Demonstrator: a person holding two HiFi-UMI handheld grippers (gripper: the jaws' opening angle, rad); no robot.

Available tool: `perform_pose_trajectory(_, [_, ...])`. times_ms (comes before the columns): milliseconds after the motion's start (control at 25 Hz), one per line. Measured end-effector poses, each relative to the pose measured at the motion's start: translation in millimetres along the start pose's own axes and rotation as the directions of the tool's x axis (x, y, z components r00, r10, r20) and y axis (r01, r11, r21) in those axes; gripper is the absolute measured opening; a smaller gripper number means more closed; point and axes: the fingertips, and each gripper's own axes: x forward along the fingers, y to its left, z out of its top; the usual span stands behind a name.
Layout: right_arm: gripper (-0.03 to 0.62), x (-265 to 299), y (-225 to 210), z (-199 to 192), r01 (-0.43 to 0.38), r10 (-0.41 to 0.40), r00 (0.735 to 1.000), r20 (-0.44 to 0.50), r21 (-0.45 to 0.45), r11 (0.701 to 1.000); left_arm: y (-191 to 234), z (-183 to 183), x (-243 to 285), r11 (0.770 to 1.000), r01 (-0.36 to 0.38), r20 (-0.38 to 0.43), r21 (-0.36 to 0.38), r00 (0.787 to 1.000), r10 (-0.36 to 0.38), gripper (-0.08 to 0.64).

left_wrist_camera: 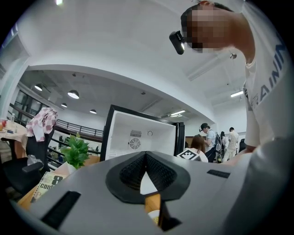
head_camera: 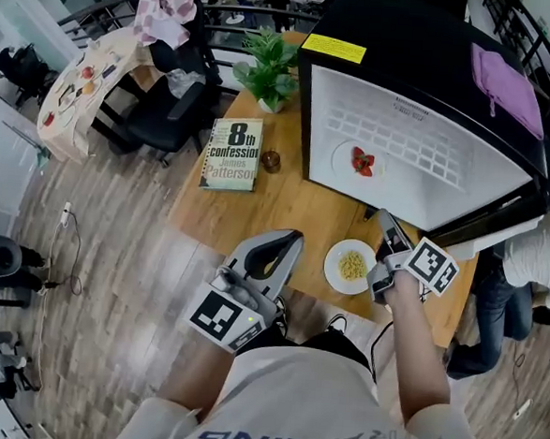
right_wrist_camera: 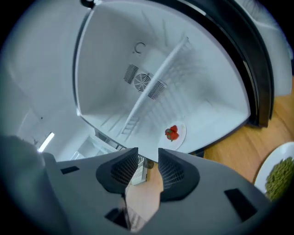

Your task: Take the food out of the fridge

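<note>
The small black fridge (head_camera: 505, 155) stands open on the wooden table (head_camera: 285, 210), its white inside facing me. On its floor sits a white plate of red food (head_camera: 362, 161), which the right gripper view shows straight ahead (right_wrist_camera: 173, 133). My right gripper (head_camera: 386, 222) hovers just in front of the fridge opening, jaws apart with nothing between them (right_wrist_camera: 148, 155). Right beside it on the table is a white plate of yellowish noodles (head_camera: 351, 265), at the right edge of the right gripper view (right_wrist_camera: 280, 176). My left gripper (head_camera: 294, 237) is shut and empty over the table's near edge (left_wrist_camera: 146, 156).
A book (head_camera: 233, 153), a small brown object (head_camera: 271, 160) and a potted plant (head_camera: 267, 68) sit on the table left of the fridge. A black chair (head_camera: 161, 107) stands beyond the table's left side. A purple cloth (head_camera: 505, 85) lies on the fridge top. A person (head_camera: 535, 265) stands at the right.
</note>
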Motion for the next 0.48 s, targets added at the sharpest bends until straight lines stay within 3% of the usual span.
perform_pose_trajectory(120, [0.147,28,-21,1,0.022,-0.023,1.0,0.003,0.146,0.989,17,-5,-2,1.0,-0.017,-0.008,-0.007,1.0,0.017,0.008])
perform_pose_trajectory(280, [0.152,61,-51,1,0.069,-0.076,0.997,0.011,0.294,0.953,39,-13,-2,0.999,-0.032,-0.02,-0.002,0.999,0.032,0.008])
perform_pose_trajectory(480, [0.152,94,-83,-1,0.131,-0.149,0.989,0.012,0.412,0.902,61,-22,4,0.998,-0.045,-0.047,-0.049,0.998,0.043,0.006])
